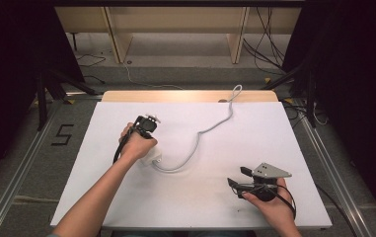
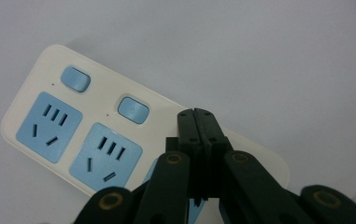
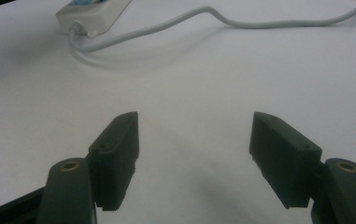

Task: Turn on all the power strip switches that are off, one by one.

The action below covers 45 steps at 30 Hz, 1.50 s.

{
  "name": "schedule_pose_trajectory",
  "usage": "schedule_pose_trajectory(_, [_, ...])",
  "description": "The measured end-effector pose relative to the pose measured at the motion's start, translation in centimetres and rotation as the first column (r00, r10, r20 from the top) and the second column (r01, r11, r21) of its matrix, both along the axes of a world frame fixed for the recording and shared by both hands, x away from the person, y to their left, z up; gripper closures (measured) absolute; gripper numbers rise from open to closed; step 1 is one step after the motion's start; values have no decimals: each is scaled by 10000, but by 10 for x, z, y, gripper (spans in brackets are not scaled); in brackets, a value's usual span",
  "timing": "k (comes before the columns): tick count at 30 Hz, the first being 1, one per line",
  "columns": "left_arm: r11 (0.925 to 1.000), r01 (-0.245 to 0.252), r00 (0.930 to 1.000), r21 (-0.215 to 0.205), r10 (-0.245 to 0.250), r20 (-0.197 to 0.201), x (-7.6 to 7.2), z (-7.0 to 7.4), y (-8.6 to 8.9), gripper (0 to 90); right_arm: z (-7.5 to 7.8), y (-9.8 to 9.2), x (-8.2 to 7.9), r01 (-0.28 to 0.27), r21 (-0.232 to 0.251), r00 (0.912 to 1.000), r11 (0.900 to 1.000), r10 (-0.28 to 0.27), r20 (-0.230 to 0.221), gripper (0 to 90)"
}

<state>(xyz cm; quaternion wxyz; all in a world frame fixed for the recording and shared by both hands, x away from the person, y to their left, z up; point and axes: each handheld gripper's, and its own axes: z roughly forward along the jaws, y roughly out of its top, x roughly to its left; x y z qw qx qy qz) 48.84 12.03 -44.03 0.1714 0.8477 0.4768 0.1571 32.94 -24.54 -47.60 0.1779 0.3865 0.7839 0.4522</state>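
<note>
While closed, left fingers point(image 2: 195, 122) hover above the power strip point(image 2: 35, 84).

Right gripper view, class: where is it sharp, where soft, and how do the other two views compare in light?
Right gripper view: open black right gripper blurs near the lens; white power strip soft, shadowed. Left gripper view: shut left gripper and blue sockets crisp, evenly lit. High view: white tabletop bright, surroundings dark.
</note>
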Motion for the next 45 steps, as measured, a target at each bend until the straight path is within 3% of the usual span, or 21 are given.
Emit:
schedule_pose_trajectory(6, [9999,-64,10000,-121,65,31,0,-1,1,898,1,-1,-1,4,38,10000,10000,-5,58,341])
schedule_pose_trajectory(11, [9994,349,9993,-54,-348,104,0,0,2,896,1,0,0,-12,40,10000,10000,12,86,342])
schedule_pose_trajectory(12, [9990,431,9986,-93,-427,308,-1,0,3,896,1,-1,0,-36,48,10000,10000,35,78,342])
schedule_pose_trajectory(22, [9966,286,9984,-769,-248,501,-1,3,12,896,2,-2,-1,56,29,9999,10000,-57,101,342])
schedule_pose_trajectory(29, [9959,92,9974,-901,-27,721,1,12,27,896,1,-1,0,-10,-8,10000,10000,10,52,342])
schedule_pose_trajectory(45, [9970,243,9979,-731,-197,620,13,23,38,896,0,-2,0,-48,-21,10000,10000,48,29,342])
